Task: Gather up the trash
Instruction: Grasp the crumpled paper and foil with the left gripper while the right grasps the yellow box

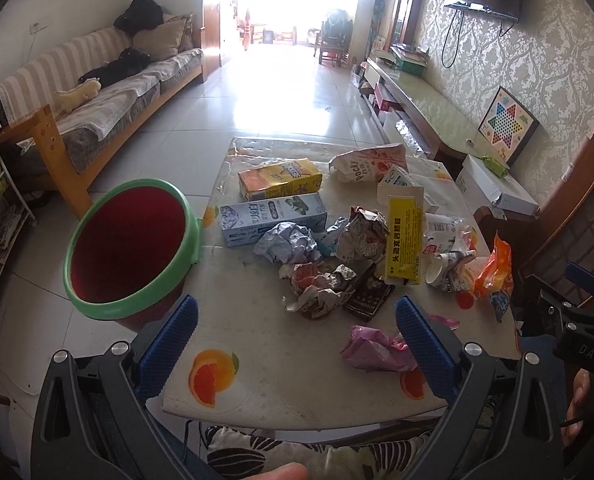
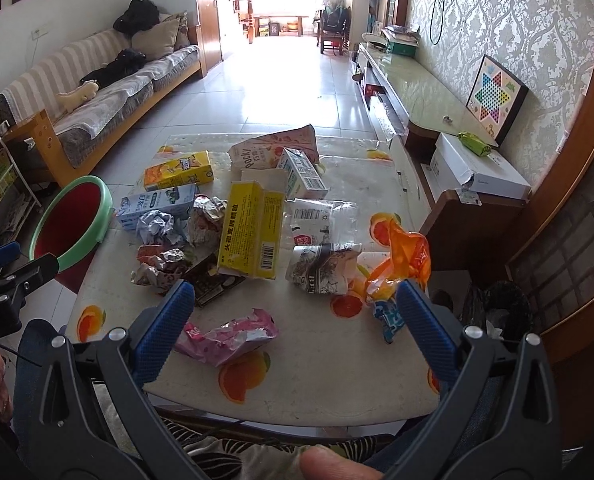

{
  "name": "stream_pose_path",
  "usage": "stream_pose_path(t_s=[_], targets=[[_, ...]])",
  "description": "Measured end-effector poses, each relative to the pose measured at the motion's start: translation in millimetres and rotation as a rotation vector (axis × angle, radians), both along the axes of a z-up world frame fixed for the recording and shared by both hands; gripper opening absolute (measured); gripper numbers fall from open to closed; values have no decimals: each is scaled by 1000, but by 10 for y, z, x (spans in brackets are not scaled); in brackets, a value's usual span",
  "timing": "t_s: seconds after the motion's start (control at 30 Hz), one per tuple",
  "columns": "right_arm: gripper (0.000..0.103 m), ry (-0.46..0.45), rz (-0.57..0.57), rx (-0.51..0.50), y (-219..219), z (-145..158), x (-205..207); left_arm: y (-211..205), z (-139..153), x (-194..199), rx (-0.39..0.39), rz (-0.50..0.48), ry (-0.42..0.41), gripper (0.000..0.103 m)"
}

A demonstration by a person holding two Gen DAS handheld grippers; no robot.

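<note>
Trash lies scattered on a low table (image 1: 265, 292) (image 2: 297, 376) with an orange-slice cloth. A red bin with a green rim (image 1: 133, 244) (image 2: 71, 224) stands at the table's left edge. My left gripper (image 1: 295, 308) is open above the near edge, empty, with a pink wrapper (image 1: 377, 348) by its right finger. My right gripper (image 2: 295, 294) is also open and empty; the pink wrapper (image 2: 229, 336) lies between its fingers, lower down. A yellow box (image 2: 253, 236), crumpled paper balls (image 1: 321, 288), an orange wrapper (image 2: 405, 256), a crushed paper cup (image 2: 325, 268) and cartons (image 1: 273, 218) lie further back.
A striped sofa (image 1: 97, 92) runs along the left wall. A long TV cabinet (image 1: 425, 108) and white boxes (image 2: 481, 172) stand at right. A dark bin with a bag (image 2: 497, 312) sits right of the table. Open tiled floor lies beyond.
</note>
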State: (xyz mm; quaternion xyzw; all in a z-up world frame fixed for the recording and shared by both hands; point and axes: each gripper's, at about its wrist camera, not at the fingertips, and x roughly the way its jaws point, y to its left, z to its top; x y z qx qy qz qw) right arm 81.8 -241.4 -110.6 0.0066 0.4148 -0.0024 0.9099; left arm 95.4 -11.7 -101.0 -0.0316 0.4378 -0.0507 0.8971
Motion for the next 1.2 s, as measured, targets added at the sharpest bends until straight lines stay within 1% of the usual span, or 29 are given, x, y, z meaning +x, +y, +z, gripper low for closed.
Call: stream_pose_path(t_s=[0.1,0.23,0.4,0.63,0.8,0.9,0.93,1.0,1.03,1.07,1.13,1.2], targets=[[100,18,17,3,-9,-113,161,-76,-174,209,-47,-24,41,95],[100,44,60,14,51,-249,415,-184,-449,466,-60,-30,84,95],[100,69,95,64,119,-424,748,-289,-863,794,-67,-25,174,95],[100,119,122,82,205,-654,1107,-353,-1308,1066,-61,-8,267,94],[100,152,149,100,260,-794,1285,-348,-1517,1176,-64,-2,319,79],[100,164,165,105,313,-863,1361,-364,-1522,1190,-71,-14,308,72],[99,166,167,103,330,-886,1390,-363,-1511,1197,-78,-20,307,64],[99,170,165,96,371,-921,1430,-368,-1504,1204,-77,-25,305,60],[99,170,162,89,381,-934,1449,-383,-1490,1209,-75,-27,304,55],[97,174,159,75,402,-952,1466,-373,-1473,1202,-76,-29,302,53],[90,185,166,30,458,-987,1494,-357,-1453,1190,-81,-30,302,50],[81,187,176,8,486,-1001,1495,-343,-1427,1171,-81,-32,295,49]])
